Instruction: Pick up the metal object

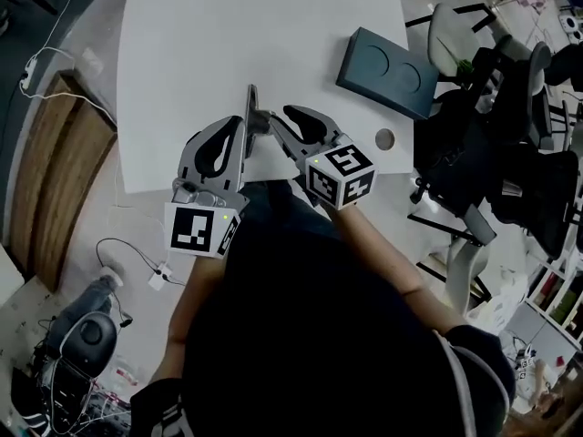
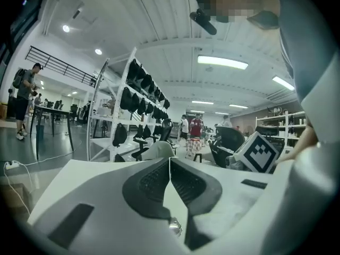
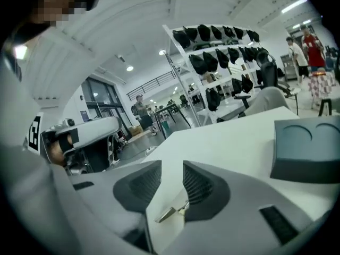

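A small slim metal object lies on the white table, low between the jaws of my right gripper. That gripper is open, and its jaws stand apart on either side of the object without touching it. In the head view the right gripper points up and left near the table's front edge, and the object is hidden there. Close on its left, my left gripper points away from me. In its own view the left gripper is shut, tips meeting. A tiny shiny bit shows low between its jaws.
A dark grey block with two round recesses sits at the table's far right and also shows as the block. A cable hole lies near the right edge. Office chairs crowd the right side. A shelving rack stands beyond the table.
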Tool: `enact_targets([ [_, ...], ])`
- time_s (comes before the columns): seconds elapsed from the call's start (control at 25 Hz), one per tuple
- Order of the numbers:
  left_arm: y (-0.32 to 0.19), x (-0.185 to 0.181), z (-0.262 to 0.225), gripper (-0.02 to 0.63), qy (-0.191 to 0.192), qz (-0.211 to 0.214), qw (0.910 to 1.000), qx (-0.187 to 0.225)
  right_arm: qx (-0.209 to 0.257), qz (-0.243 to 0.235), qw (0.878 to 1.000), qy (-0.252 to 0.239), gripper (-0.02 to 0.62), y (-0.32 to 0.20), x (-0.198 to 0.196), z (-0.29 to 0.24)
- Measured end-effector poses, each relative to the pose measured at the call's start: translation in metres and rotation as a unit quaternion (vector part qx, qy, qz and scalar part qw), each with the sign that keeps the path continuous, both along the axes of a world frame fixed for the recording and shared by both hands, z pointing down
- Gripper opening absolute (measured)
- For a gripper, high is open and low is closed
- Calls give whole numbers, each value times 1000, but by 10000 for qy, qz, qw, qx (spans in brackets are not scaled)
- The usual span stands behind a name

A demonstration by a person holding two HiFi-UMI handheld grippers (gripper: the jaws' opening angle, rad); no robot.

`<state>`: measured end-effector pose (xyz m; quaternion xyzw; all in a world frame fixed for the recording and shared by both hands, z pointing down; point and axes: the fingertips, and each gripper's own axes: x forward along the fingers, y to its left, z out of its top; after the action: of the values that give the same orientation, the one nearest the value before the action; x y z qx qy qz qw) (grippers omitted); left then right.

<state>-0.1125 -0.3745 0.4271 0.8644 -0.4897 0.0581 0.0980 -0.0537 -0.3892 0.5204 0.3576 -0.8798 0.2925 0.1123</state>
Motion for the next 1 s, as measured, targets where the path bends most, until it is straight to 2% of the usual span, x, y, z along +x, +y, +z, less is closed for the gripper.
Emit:
enact_targets([
  [0.2,-10,-3,16,28,47,185,9994,-278,-954,68,9951,-252,129,-4,-2,34],
  [0.48,-20,-9,33,28,139,342,9976,-580,-1890,149,9808,-450,129,-1,-5,72],
  [1.0,-36,-34,44,28,187,220,9965,-784,-2856,-7,9565,-593,127,-3,-24,114],
])
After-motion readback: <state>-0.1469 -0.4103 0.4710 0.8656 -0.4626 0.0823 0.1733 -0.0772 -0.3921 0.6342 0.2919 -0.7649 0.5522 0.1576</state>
